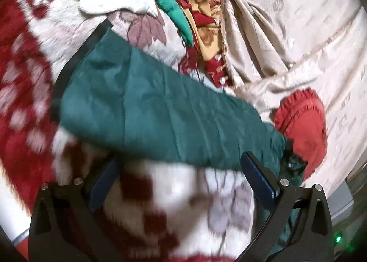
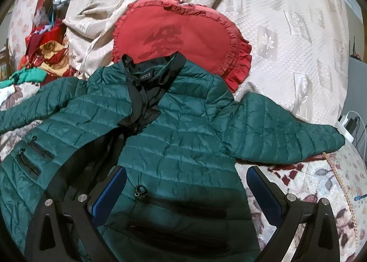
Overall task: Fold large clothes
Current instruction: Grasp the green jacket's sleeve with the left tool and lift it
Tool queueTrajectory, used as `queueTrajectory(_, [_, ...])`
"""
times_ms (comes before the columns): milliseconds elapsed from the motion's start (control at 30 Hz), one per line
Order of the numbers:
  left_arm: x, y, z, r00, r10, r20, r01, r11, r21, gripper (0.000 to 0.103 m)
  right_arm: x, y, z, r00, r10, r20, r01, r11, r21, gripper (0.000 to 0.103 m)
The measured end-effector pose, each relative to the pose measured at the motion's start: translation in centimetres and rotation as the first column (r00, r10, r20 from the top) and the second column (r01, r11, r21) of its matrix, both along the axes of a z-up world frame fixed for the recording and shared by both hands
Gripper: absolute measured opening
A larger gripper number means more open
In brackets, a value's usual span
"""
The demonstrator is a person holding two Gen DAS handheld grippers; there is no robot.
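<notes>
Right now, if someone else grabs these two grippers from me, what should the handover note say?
Left gripper: open, holding nothing, hovering just short of a green sleeve that stretches across the patterned blanket.
Right gripper: open, holding nothing, over the lower front of the green puffer jacket.
Jacket: spread front up, zip partly open at the black collar, collar resting on the red heart cushion, both sleeves out to the sides, far sleeve toward the bed edge.
Done: laid out flat. No fold visible.
Left: fold sleeves in, then the body.
</notes>
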State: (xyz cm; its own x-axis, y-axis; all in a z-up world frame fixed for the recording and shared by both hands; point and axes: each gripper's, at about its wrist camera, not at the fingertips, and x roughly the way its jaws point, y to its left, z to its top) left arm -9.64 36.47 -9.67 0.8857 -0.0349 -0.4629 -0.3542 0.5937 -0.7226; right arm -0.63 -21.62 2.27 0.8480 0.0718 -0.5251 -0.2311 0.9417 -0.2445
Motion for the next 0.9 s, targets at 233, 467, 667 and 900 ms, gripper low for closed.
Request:
queueTrajectory(233, [2.0,3.7,0.9,0.995,0.063,0.080,-0.054,0.993,-0.103,0.101,0.4,0.6,-0.5,1.000,0.005,-0.011,-0.005,1.000,-0.024,0.103])
queueTrajectory(467, [2.6,5.1,0.0,0.987,0.150,-0.057,-0.155,0.982,-0.105,0.043,0.6,1.3,-1.0,1.000,0.013,-0.018,-0.014,0.999,-0.049,0.103])
queueTrajectory(667, [2.3,4.4,0.0,0.975,0.177,-0.133,-0.188,0.980,-0.073,0.016,0.8,0.8,-1.2,0.999,-0.012,-0.044,0.010,0.998,-0.061,0.103])
queueTrajectory(900, [4.1,0.3,7.9,0.998,0.067,0.023,-0.068,0.996,0.059,0.015,0.9,-1.0,-0.9,0.995,-0.068,-0.069,0.064,0.996,-0.057,0.103])
